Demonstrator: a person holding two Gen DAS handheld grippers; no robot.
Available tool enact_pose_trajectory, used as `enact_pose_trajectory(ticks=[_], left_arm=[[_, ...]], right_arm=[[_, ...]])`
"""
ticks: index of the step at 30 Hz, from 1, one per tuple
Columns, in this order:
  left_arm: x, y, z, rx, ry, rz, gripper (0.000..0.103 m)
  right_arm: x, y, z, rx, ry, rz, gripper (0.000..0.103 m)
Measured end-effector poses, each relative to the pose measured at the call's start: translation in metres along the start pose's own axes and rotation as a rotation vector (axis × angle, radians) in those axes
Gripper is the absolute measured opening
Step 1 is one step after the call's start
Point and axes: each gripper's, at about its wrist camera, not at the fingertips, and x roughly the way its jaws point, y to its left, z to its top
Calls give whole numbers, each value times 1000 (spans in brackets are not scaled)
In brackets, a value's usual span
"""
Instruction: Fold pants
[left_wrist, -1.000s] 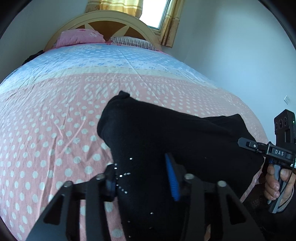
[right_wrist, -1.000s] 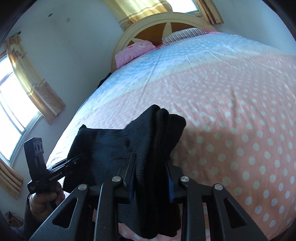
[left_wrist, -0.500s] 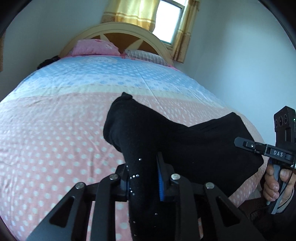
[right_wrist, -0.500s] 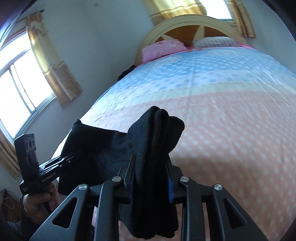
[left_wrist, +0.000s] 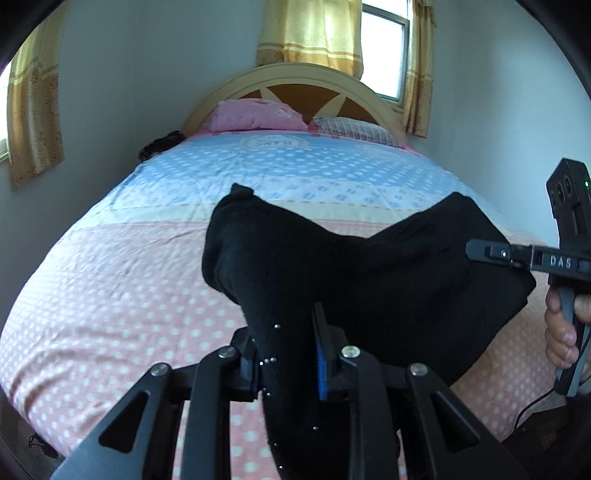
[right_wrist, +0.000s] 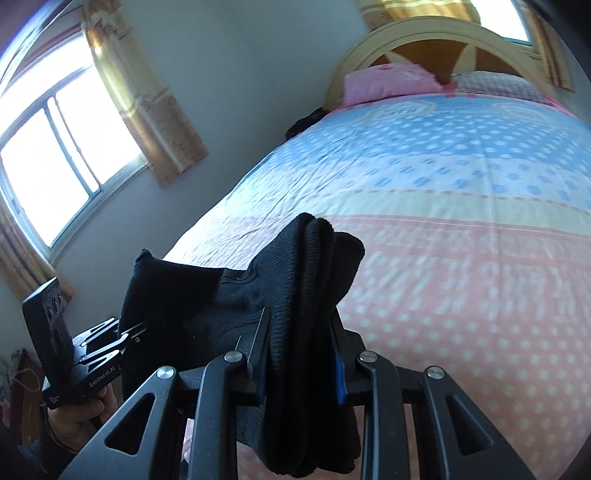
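Note:
The black pants (left_wrist: 369, 266) hang bunched in the air above the foot of the bed (left_wrist: 110, 314), stretched between both grippers. My left gripper (left_wrist: 284, 343) is shut on a thick fold at one end, and the cloth drops down between its fingers. My right gripper (right_wrist: 299, 332) is shut on several stacked layers at the other end of the pants (right_wrist: 314, 266). In the left wrist view the right gripper's fingers (left_wrist: 491, 253) show at the right edge, held by a hand (left_wrist: 561, 332). In the right wrist view the left gripper's fingers (right_wrist: 125, 336) bite the far corner.
The bed has a pink and blue dotted cover, with a pink pillow (left_wrist: 255, 116) and a checked pillow (left_wrist: 354, 129) at the arched headboard (left_wrist: 295, 77). A dark bundle (left_wrist: 159, 146) lies by the left wall. A curtained window (right_wrist: 55, 166) is on the left, a wall close on the right.
Both grippers have risen with the pants, lifting them off the cover, and now point higher towards the headboard. The left jaws narrowed on the cloth early on.

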Motion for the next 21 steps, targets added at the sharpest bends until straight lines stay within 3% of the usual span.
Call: enact_pose_trajectory(ticks=[12, 21], left_arm=[[-18, 61, -29, -80, 17, 101, 22], [0, 86, -36, -128, 37, 127, 22]], right_arm=[[74, 35, 11, -31, 73, 58, 27], [107, 38, 10, -29, 120, 61, 27]])
